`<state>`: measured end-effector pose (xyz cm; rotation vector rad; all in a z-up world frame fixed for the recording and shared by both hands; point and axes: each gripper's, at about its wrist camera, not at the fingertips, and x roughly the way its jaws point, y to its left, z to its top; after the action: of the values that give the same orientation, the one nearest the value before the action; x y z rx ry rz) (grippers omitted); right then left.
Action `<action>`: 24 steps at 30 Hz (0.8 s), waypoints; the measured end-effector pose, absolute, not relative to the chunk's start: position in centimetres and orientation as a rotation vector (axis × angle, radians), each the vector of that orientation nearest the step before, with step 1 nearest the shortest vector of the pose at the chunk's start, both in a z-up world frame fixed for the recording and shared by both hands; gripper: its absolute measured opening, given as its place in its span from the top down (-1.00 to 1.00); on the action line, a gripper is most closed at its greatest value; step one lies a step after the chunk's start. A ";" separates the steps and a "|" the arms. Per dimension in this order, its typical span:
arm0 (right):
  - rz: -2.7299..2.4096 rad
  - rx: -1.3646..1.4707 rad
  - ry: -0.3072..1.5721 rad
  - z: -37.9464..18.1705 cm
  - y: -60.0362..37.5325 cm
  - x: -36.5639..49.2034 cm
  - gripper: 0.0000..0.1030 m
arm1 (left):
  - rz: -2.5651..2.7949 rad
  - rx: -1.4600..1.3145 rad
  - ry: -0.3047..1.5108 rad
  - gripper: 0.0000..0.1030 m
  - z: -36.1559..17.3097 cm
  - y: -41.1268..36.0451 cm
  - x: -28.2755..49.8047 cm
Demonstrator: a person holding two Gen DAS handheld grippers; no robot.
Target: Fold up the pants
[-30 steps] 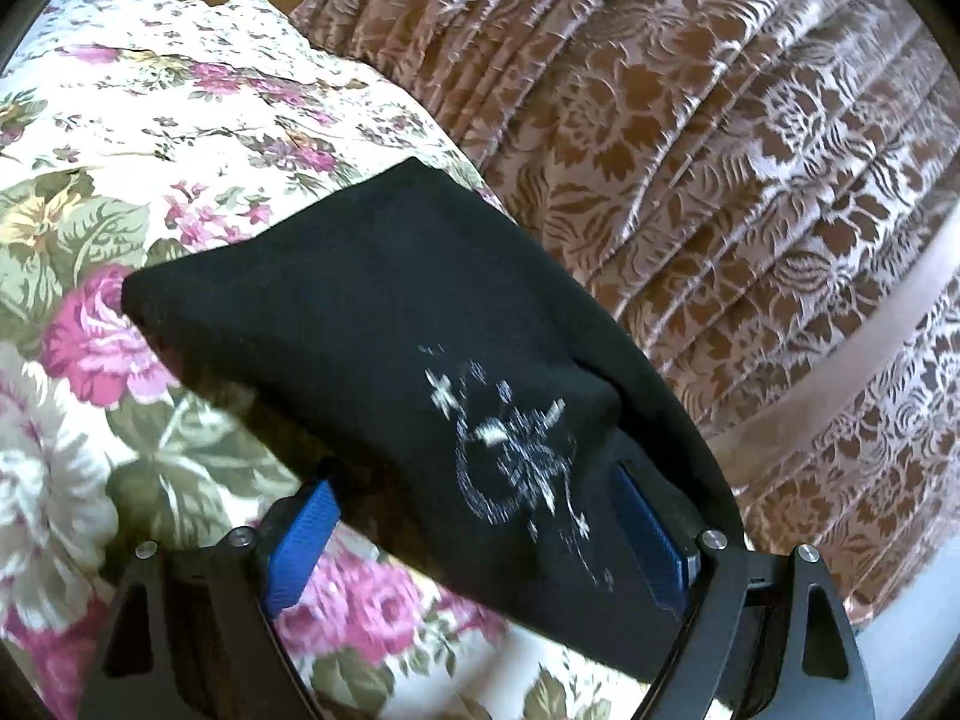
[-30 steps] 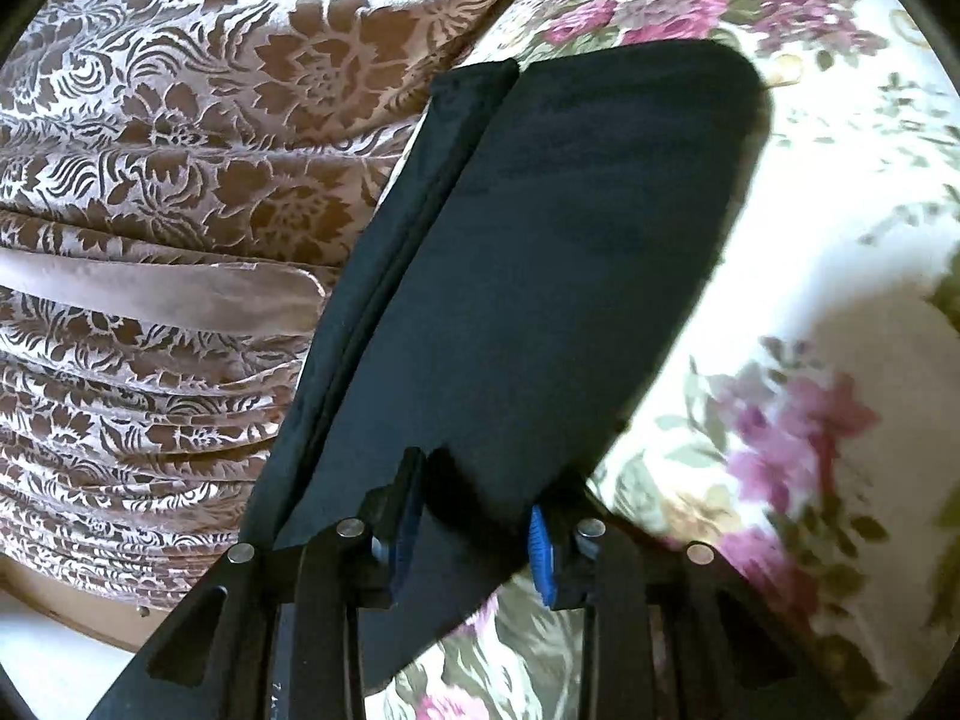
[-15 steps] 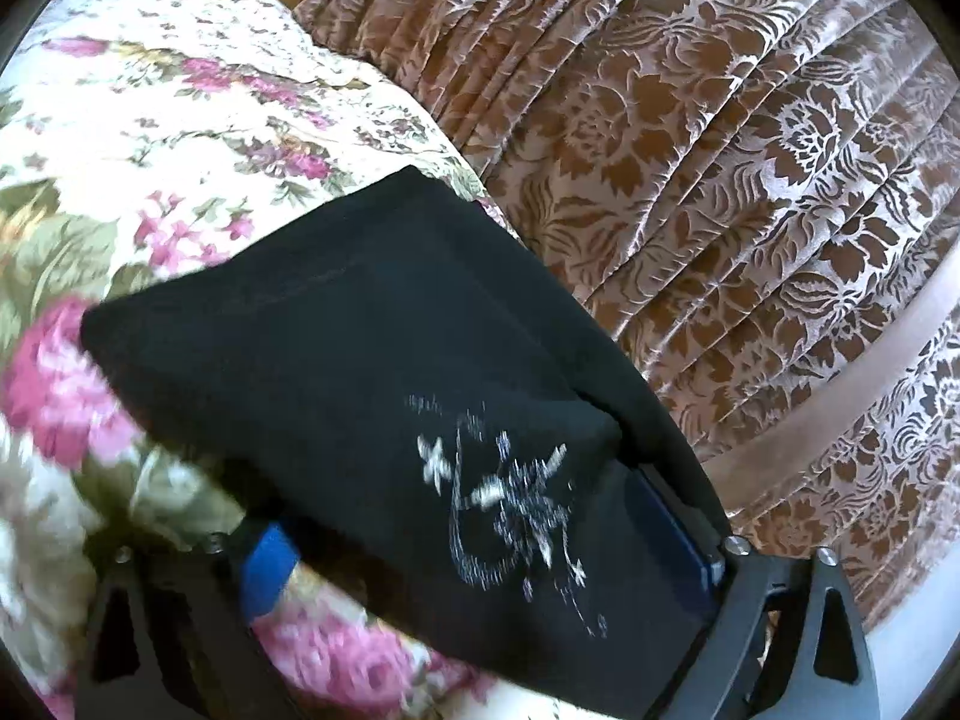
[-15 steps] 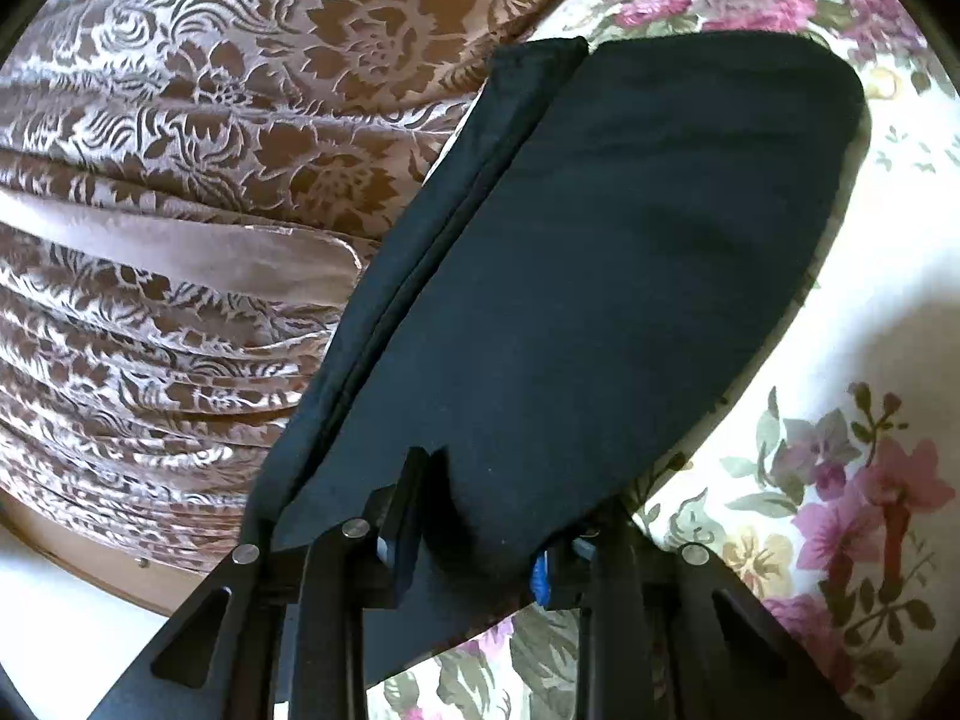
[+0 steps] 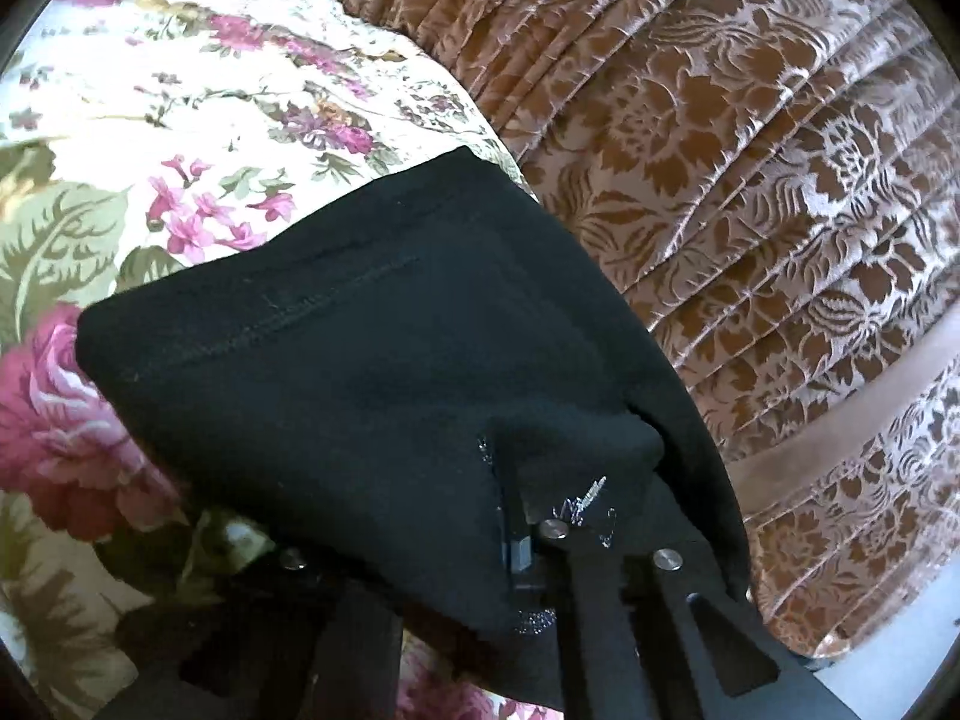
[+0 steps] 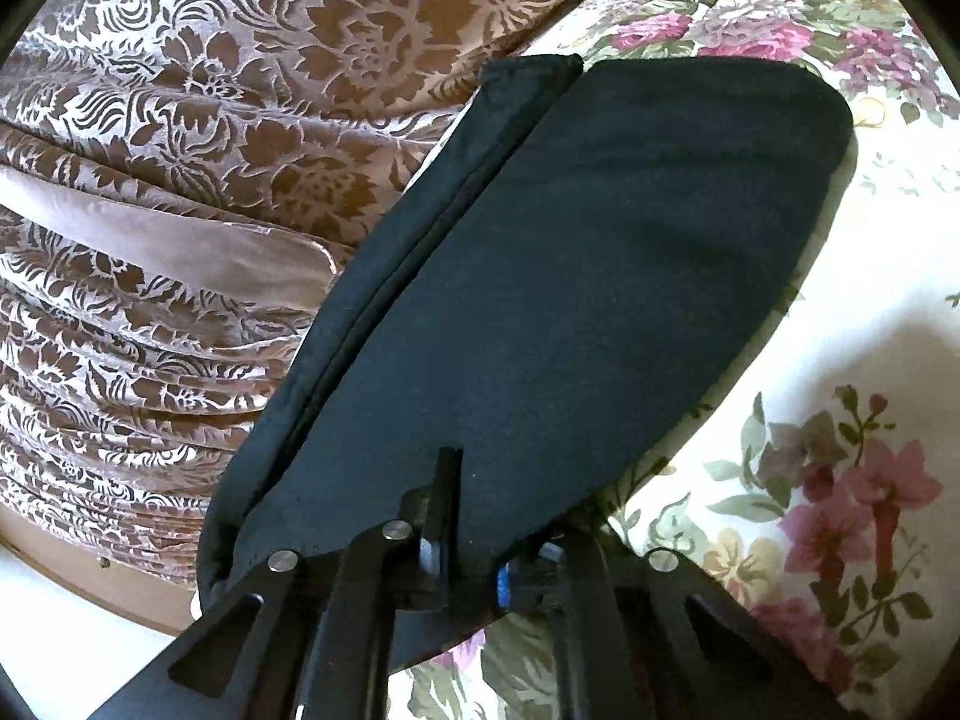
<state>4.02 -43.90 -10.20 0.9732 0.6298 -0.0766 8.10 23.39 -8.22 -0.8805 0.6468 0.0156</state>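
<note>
A flowered bedspread [image 5: 180, 138] covers the surface; a brown patterned curtain [image 5: 750, 180] fills the upper right of the left view. One pair of black pants [image 5: 360, 360] lies folded on it. Two grippers: the left gripper [image 5: 516, 504] and the right gripper [image 6: 450, 480] each pinch the cloth.

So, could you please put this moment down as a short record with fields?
garment: black pants, folded, lying on the floral bedspread
decoration: silvery motif bunched at the left tongs
left tongs: shut on the pants near the motif
right tongs: shut on the pants at their near edge
backdrop: brown patterned curtain beside the bed
stage: both ends gripped, next fold not yet made
</note>
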 end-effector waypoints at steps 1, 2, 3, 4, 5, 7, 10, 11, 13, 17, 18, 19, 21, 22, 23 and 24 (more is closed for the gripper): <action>-0.080 0.966 0.624 -10.0 -43.8 3.9 0.85 | 0.026 -0.862 0.648 0.86 -7.8 23.3 7.9; -0.086 0.955 0.613 -9.7 -43.7 3.7 0.85 | 0.031 -0.847 0.645 0.87 -7.3 23.2 7.6; -0.093 0.945 0.600 -9.3 -43.7 3.5 0.85 | 0.031 -0.832 0.640 0.87 -6.9 23.2 7.3; -0.094 0.937 0.591 -9.0 -43.6 3.3 0.86 | 0.028 -0.815 0.634 0.87 -6.5 23.2 7.1; -0.090 0.928 0.579 -8.6 -43.5 3.1 0.86 | 0.015 -0.794 0.627 0.87 -5.8 23.2 6.6; -0.084 0.894 0.556 -7.4 -43.3 2.6 0.86 | -0.009 -0.782 0.618 0.87 -5.0 23.3 5.8; -0.074 0.844 0.532 -5.7 -43.0 1.6 0.86 | -0.031 -0.773 0.606 0.87 -3.8 23.7 4.6; -0.069 0.844 0.523 -5.3 -43.1 1.2 0.86 | -0.037 -0.778 0.604 0.87 -3.6 24.0 4.1; -0.058 0.849 0.512 -4.8 -43.3 0.1 0.86 | -0.051 -0.794 0.610 0.87 -3.5 24.6 3.4; -0.052 0.831 0.533 -4.3 -43.2 -1.8 0.86 | -0.058 -0.791 0.627 0.87 -3.6 25.3 1.6; -0.052 0.831 0.547 -4.5 -43.2 -2.3 0.86 | -0.057 -0.777 0.632 0.87 -3.7 25.2 1.0; -0.052 0.832 0.556 -4.6 -43.2 -2.6 0.86 | -0.056 -0.762 0.637 0.87 -3.7 25.2 0.3; -0.053 0.842 0.583 -5.1 -43.1 -3.6 0.86 | -0.055 -0.734 0.640 0.87 -3.7 25.1 -1.0; -0.053 0.843 0.592 -5.2 -43.1 -3.9 0.86 | -0.050 -0.729 0.640 0.87 -3.8 25.2 -1.8; -0.054 0.842 0.601 -5.4 -43.0 -4.4 0.86 | -0.046 -0.736 0.641 0.87 -3.9 25.3 -2.4; -0.054 0.840 0.609 -5.5 -43.0 -4.9 0.86 | -0.041 -0.747 0.640 0.87 -4.1 25.5 -2.9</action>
<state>-4.90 -42.98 -5.54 0.8398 0.6093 -0.0540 -2.92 25.51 -4.12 -0.7468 0.6401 -0.0407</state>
